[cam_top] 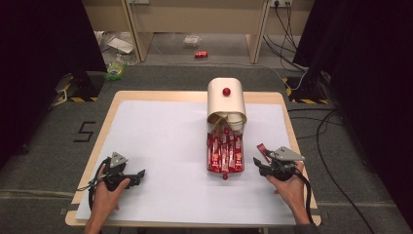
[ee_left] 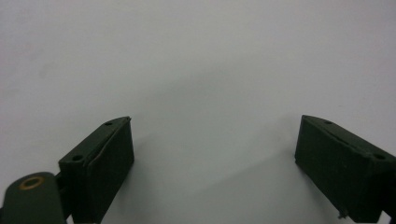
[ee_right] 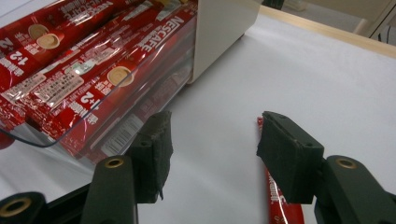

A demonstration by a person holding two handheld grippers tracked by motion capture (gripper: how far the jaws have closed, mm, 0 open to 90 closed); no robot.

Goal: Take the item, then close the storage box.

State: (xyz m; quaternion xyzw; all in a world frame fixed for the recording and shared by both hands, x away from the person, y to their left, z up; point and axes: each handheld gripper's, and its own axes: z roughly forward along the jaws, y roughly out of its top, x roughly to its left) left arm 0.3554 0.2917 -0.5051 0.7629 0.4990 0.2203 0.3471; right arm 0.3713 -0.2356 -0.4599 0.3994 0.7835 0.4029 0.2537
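— What do you see, from the biggest thing down?

— The table (cam_top: pixel 287 122) with a white sheet (cam_top: pixel 160 146) that covers almost all of it. Near the far edge stands a cream box (cam_top: pixel 226 100) with a round top and a red knob (cam_top: pixel 226 91). From its front a clear drawer (cam_top: pixel 224 155) is pulled out toward me. The drawer is full of red sachets (cam_top: pixel 224 151), and they lie side by side along its length. In the right gripper view I can read "NESCAFE" on the sachets (ee_right: pixel 70 70), and the drawer's clear wall (ee_right: pixel 93 116) is in front of them.

— And your claws?

— My left gripper (cam_top: pixel 141 173) lies low over the sheet, near the left front corner, well apart from the box. Its jaws stand wide apart, with only bare white sheet between them in the left gripper view (ee_left: pixel 212 163). My right gripper (cam_top: pixel 259 165) is just beside the drawer, on its right side. Its jaws are apart too, and nothing is pressed between them (ee_right: pixel 212 144).

— Where is the thing you work on?

— One single sachet (cam_top: pixel 263 150) lies on the sheet outside the drawer, at the tip of my right gripper. In the right gripper view this sachet (ee_right: pixel 278 205) runs under the right jaw. I cannot tell if the jaw touches it.
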